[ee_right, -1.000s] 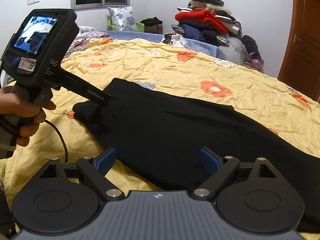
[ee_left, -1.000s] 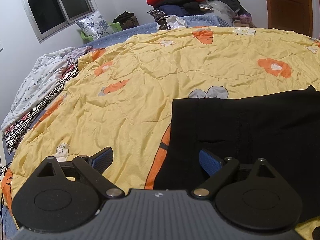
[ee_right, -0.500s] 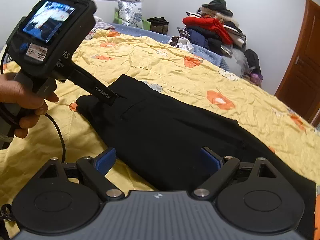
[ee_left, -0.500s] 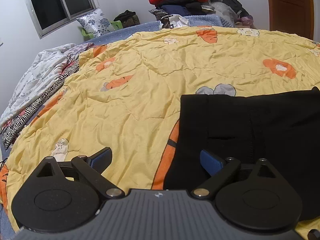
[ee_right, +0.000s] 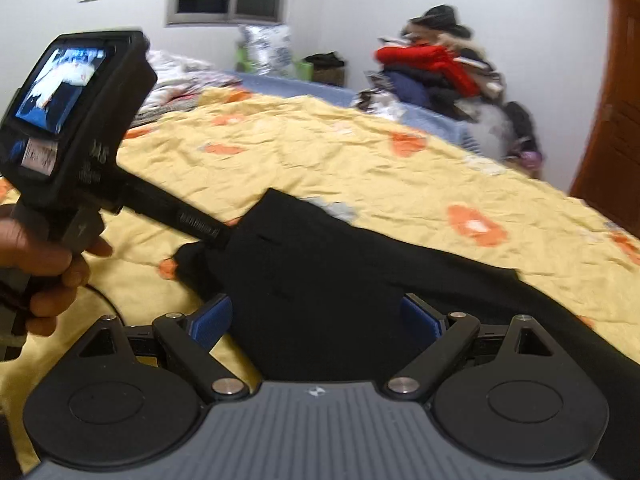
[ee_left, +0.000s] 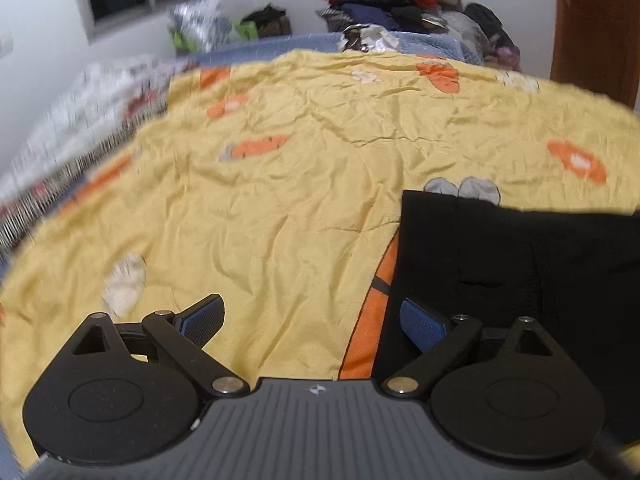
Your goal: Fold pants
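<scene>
Black pants (ee_right: 360, 280) lie flat on a yellow carrot-print quilt (ee_left: 280, 200) that covers the bed, the waistband end toward the left and the leg running off toward the quilt's right edge. In the left wrist view, the left gripper (ee_left: 312, 322) hangs low over the quilt with its jaws spread wide and nothing between them; its left blue pad (ee_left: 202, 318) sits above bare quilt, and its right pad (ee_left: 420, 324) sits over the left edge of the pants. In the right wrist view, the left gripper's handset (ee_right: 76, 128), held in the person's hand (ee_right: 40, 264), reaches its tip to the waistband corner, while the right gripper (ee_right: 316, 320) hovers farther right over the mid-section of the garment, jaws likewise released and empty. Beyond the far edge of the quilt stand a clothes pile (ee_right: 440, 72) and a patterned pillow (ee_right: 266, 46); a brown door (ee_right: 616, 120) closes the scene at right. The step in hand appears to be the approach to a first grasp: neither claw holds cloth. The next move likely calls for lowering each gripper onto an edge of the pants, pinching both layers, and lifting evenly so the fold lands square.
</scene>
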Demonstrator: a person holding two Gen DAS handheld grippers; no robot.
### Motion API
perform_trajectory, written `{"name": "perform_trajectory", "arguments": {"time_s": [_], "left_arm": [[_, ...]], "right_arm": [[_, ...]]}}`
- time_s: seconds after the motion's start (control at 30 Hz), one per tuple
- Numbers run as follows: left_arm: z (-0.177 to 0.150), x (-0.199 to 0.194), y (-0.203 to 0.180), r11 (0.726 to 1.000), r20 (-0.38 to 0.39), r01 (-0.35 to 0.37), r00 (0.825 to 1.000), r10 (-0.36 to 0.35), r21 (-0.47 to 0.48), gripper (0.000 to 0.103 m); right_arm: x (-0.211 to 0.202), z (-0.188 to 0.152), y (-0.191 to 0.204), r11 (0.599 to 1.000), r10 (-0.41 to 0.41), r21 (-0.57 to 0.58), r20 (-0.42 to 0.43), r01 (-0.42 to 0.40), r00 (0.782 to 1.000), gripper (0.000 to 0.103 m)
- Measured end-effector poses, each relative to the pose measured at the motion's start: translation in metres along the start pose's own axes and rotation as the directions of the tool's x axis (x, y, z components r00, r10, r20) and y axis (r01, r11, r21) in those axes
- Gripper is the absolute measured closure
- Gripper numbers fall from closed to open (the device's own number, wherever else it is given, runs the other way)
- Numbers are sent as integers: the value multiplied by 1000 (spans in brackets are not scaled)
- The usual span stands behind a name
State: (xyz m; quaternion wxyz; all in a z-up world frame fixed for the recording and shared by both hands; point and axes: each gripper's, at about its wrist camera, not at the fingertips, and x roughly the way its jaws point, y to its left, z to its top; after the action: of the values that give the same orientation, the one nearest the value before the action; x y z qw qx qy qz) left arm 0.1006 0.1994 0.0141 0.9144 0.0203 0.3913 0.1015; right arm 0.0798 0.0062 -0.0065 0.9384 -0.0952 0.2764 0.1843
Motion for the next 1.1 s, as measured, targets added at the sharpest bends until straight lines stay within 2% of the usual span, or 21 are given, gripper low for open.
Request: {"name": "perform_trajectory", "arguments": {"time_s": [0.07,0.2,0.33,0.43,0.5,0.57,0.6,0.7,0.77,0.8,0.83,0.87,0.9,1.0,1.07,1.1], "left_arm": [[3,4,20,991,-41,91,995,-95,-93,7],[5,9,50,938,-84,241,960,-269,-247,7],[5,12,63,885,-96,343,916,-389,-314,7],[5,18,64,858,-113,390,887,-448,-335,7],[4,25,64,817,-134,443,844,-519,-370,7],[2,35,64,763,-153,486,793,-590,-425,7],[1,38,64,741,-158,497,773,-615,-452,7],[-2,47,66,692,-152,516,736,-660,-505,6],[-4,55,67,650,-153,527,701,-697,-548,6],[-5,58,68,621,-148,534,679,-720,-573,6],[-7,62,69,584,-139,543,650,-747,-603,5],[-9,65,70,557,-132,544,631,-765,-627,2],[-11,67,70,541,-124,542,624,-772,-643,2],[-11,74,72,516,-108,536,616,-780,-668,1],[-11,81,74,487,-93,533,603,-793,-692,1],[-10,83,74,465,-84,534,589,-804,-706,1]], "right_arm": [[10,2,10,999,15,-39,-24,-16,1000,11],[27,3,39,981,1,-192,-19,-5,1000,12],[42,1,66,932,-38,-363,-28,25,999,12],[52,-2,81,880,-129,-460,4,117,992,12],[61,-6,87,828,-196,-532,23,178,980,12],[65,-8,90,804,-207,-565,26,185,978,12],[66,-10,93,794,-201,-582,24,177,979,13],[64,-16,106,742,-188,-646,57,179,981,13],[68,-17,107,728,-190,-657,84,197,978,14],[71,-15,104,731,-185,-653,89,198,979,24],[74,-12,103,738,-178,-647,91,194,980,40],[78,-10,101,744,-170,-644,77,179,982,45],[80,-9,100,748,-160,-642,68,165,985,50],[82,-9,97,746,-104,-656,58,116,993,67],[79,-6,90,784,-72,-615,49,87,996,72],[77,-3,87,813,-57,-578,47,74,997,74]]}}
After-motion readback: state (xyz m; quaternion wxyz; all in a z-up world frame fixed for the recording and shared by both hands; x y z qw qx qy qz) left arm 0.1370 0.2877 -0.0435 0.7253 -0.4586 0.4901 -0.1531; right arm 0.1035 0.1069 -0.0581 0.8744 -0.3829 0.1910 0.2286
